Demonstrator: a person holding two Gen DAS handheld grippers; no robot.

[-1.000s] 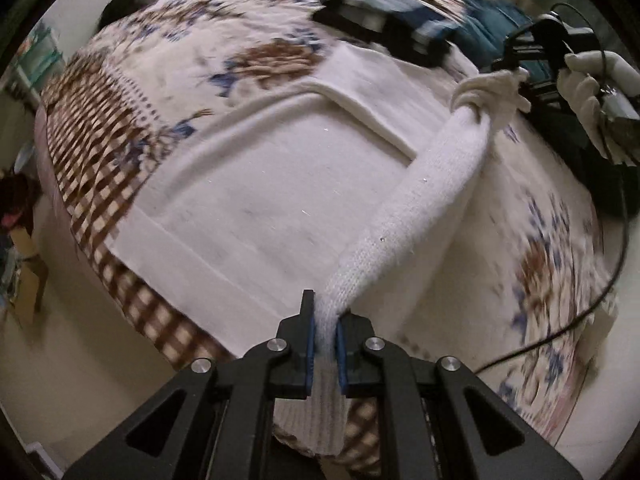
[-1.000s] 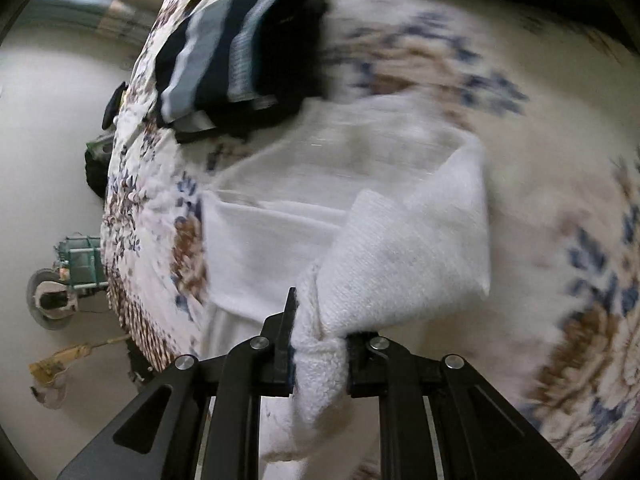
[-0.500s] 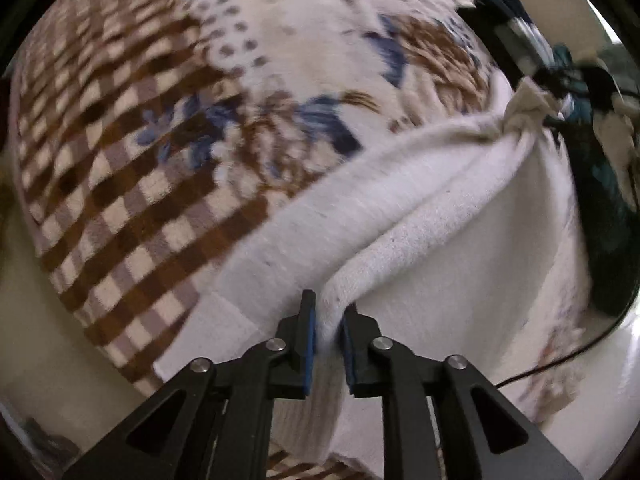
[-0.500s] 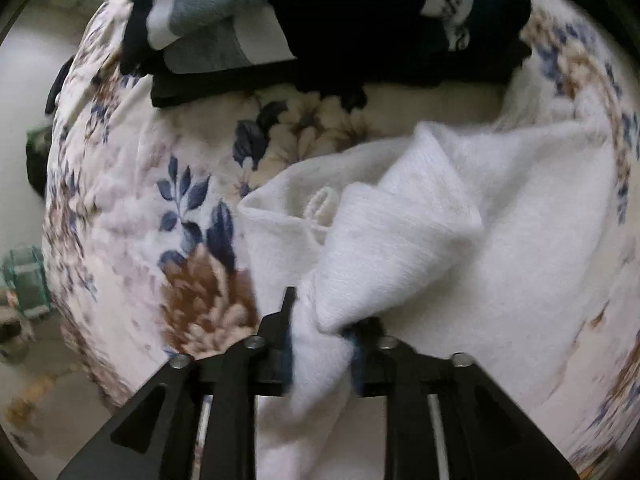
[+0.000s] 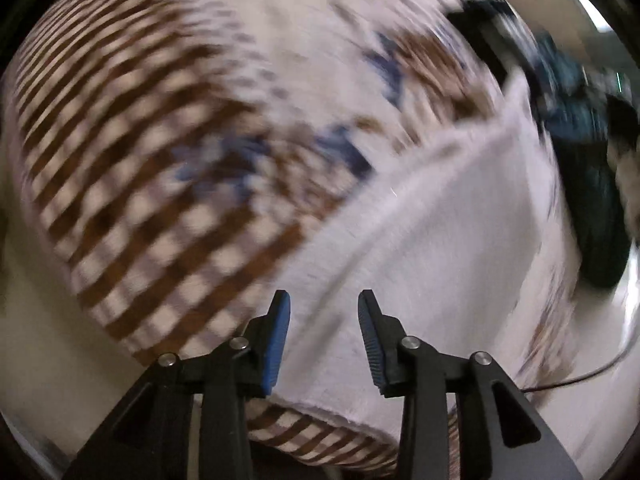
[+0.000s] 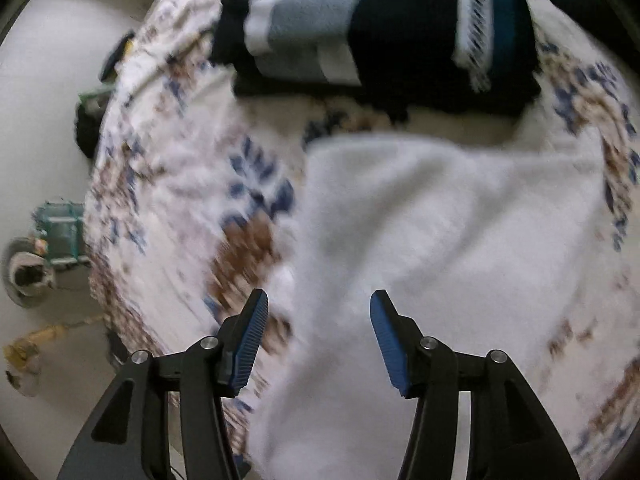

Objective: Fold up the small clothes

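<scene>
A white knit garment (image 5: 432, 240) lies folded on the patterned bedspread (image 5: 160, 140); it also shows in the right wrist view (image 6: 440, 240). My left gripper (image 5: 324, 340) is open and empty just above the garment's near edge. My right gripper (image 6: 318, 340) is open and empty above the garment's left side. Both views are blurred by motion.
A stack of folded dark, grey and teal clothes (image 6: 380, 28) lies on the bed beyond the white garment; it shows at the far right in the left wrist view (image 5: 580, 140). The bed's edge and the floor (image 6: 36, 120) with small objects are at the left.
Both grippers have opened and let go of the white garment, which now lies flat and folded on the bed. Both have pulled back a little.
</scene>
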